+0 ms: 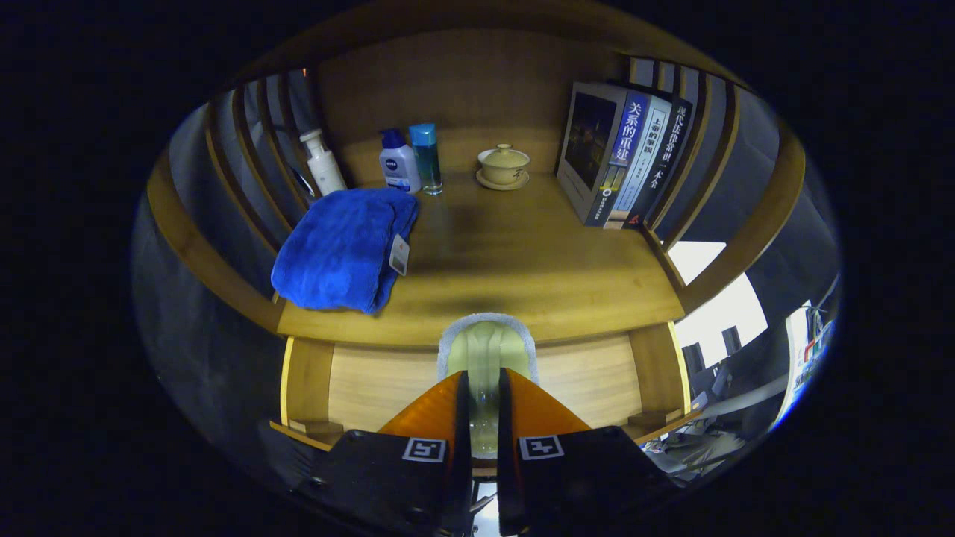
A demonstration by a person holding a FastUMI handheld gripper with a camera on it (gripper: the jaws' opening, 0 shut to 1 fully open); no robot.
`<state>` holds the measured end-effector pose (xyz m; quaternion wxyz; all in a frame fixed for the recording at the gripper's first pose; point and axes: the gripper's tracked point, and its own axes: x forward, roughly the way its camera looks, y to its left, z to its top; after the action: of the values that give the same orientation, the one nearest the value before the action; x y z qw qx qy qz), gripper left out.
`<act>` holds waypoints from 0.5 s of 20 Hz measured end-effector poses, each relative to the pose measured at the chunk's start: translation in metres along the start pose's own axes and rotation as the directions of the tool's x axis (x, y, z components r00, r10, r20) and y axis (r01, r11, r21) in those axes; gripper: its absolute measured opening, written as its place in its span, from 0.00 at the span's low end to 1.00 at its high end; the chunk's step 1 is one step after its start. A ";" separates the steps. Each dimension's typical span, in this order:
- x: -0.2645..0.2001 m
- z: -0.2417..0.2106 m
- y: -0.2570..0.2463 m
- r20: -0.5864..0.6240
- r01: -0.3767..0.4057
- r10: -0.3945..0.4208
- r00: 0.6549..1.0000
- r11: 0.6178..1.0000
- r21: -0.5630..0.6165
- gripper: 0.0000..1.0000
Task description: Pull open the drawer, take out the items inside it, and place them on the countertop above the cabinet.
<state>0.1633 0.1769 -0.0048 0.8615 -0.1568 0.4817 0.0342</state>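
The gripper (483,391) grasps a pale green sponge (487,350) between both fingers, in front of the countertop (522,268) where a blue towel (339,250) lies.

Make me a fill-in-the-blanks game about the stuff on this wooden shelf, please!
1. The folded fluffy towel on the wooden countertop is ____ in colour.
2. The small beige lidded cup sits on a matching ____.
3. The upright books lean beside the cup, on the side ____ the towel.
4. The gripper fingers are closed on a pale green ____ with a white fuzzy edge.

Missing words: blue; saucer; opposite; cloth
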 end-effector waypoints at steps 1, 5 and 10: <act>0.002 0.008 0.000 0.006 0.005 -0.005 1.000 1.000 -0.003 0.22; 0.015 0.041 0.005 0.023 0.010 -0.010 1.000 1.000 -0.006 0.22; 0.053 0.086 0.009 0.038 0.022 -0.023 0.999 0.999 0.028 0.22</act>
<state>0.2600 0.2067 -0.0099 0.8731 -0.1495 0.4637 0.0207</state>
